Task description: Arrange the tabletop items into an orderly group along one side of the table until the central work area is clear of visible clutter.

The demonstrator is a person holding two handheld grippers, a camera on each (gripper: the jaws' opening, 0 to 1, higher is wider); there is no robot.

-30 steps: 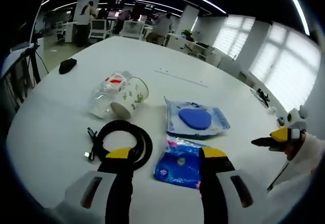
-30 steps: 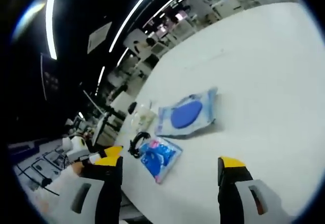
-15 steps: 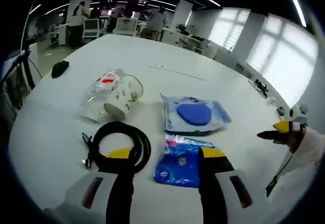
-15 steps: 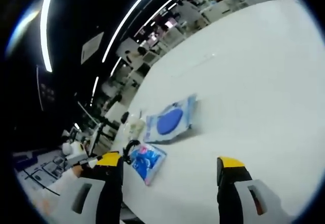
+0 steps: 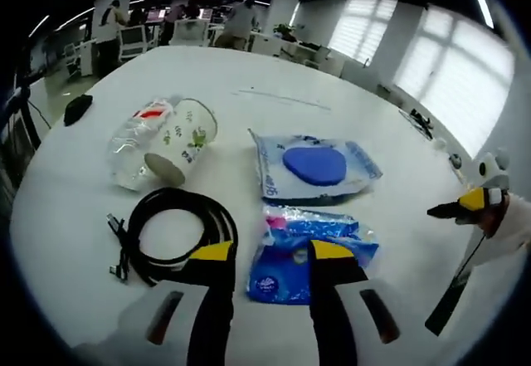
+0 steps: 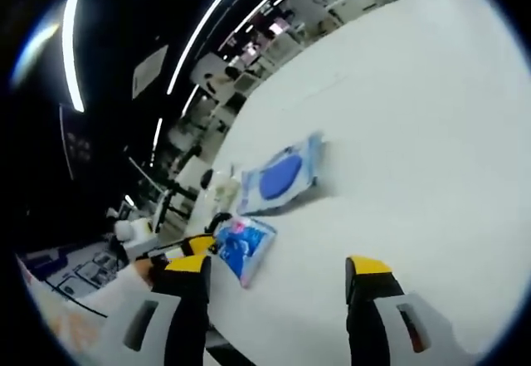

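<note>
Left gripper view: the left gripper (image 5: 264, 251) covers the near edge of the blue pack (image 5: 309, 251), and its print is too small to read. The bottle (image 5: 137, 138) beside the cup (image 5: 178, 136) is partly hidden by it. The dark lump (image 5: 76, 109) beyond the bottle, perhaps a mouse, is too small to name. Right gripper view: cable (image 6: 217, 219) and cup blur together behind the pack.

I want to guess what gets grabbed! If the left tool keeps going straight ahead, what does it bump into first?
Probably the blue wipes packet: it lies right at the tips of the left tool. Beyond it lies the pouch with the blue pad. Depth is hard to judge.
</note>
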